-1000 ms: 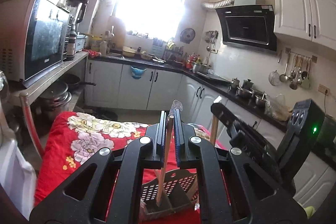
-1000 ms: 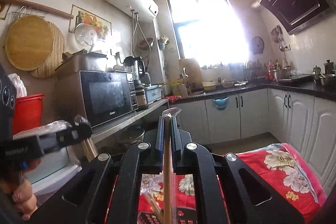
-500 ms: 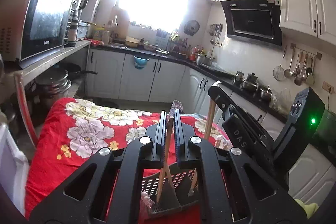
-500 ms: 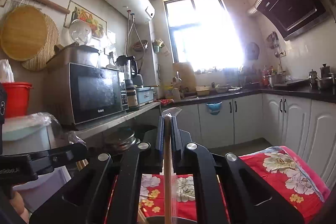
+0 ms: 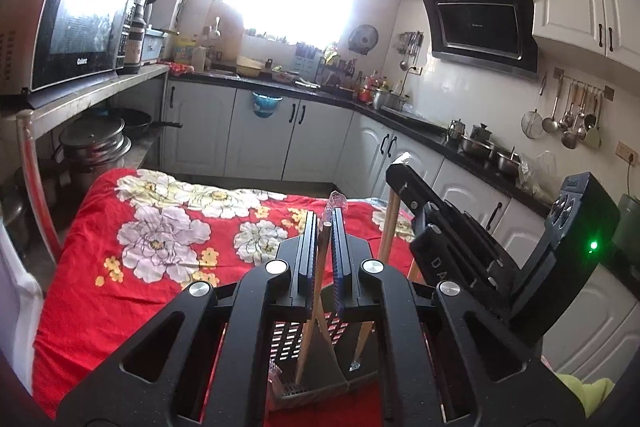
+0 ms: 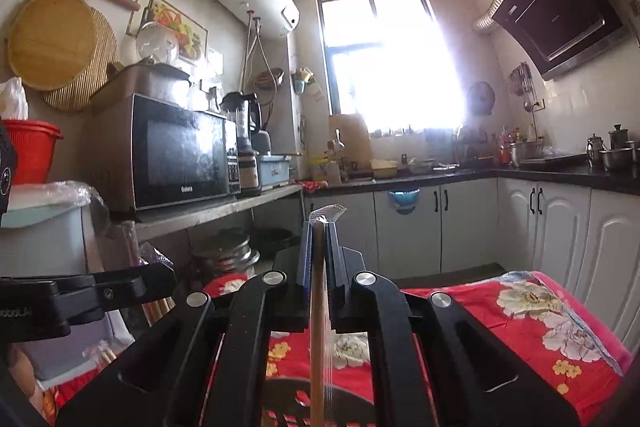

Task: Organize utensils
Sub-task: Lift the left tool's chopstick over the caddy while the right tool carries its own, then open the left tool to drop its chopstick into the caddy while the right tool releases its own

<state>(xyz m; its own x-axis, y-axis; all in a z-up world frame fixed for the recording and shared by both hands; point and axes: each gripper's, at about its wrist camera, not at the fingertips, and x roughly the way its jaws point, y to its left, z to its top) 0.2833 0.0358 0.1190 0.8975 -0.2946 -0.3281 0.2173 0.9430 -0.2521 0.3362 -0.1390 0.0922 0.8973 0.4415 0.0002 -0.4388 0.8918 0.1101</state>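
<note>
It was a cramped kitchen with the window blazing behind, and my work lay on the bench under a red flowered cloth (image 5: 160, 239). At its near edge stood the dark slotted utensil holder (image 5: 316, 367), and that was where both sticks were headed.

In my left tongs (image 5: 323, 227) I had a wooden chopstick (image 5: 310, 315) pinched tight in its clear wrapper, its lower end already down inside the holder's left compartment. My right tongs (image 6: 319, 227) were clamped just as firmly on a second wrapped chopstick (image 6: 318, 327), which ran straight down toward the holder's rim (image 6: 288, 387). From the left camera that second stick (image 5: 386, 239) showed beside mine, its tip down by the holder's right compartment, though I could not tell whether it had touched bottom.

I judged this the placing step: both sticks partly lowered, neither let go. The next move would call for easing each down until it rested, then opening the tongs without tipping the light holder or dragging a stick back out by its wrapper.

My left hand pointed a little downward across the bench. My right hand was held about level, close alongside on the right, and its black body (image 5: 480, 259) crowded the left camera's view.
</note>
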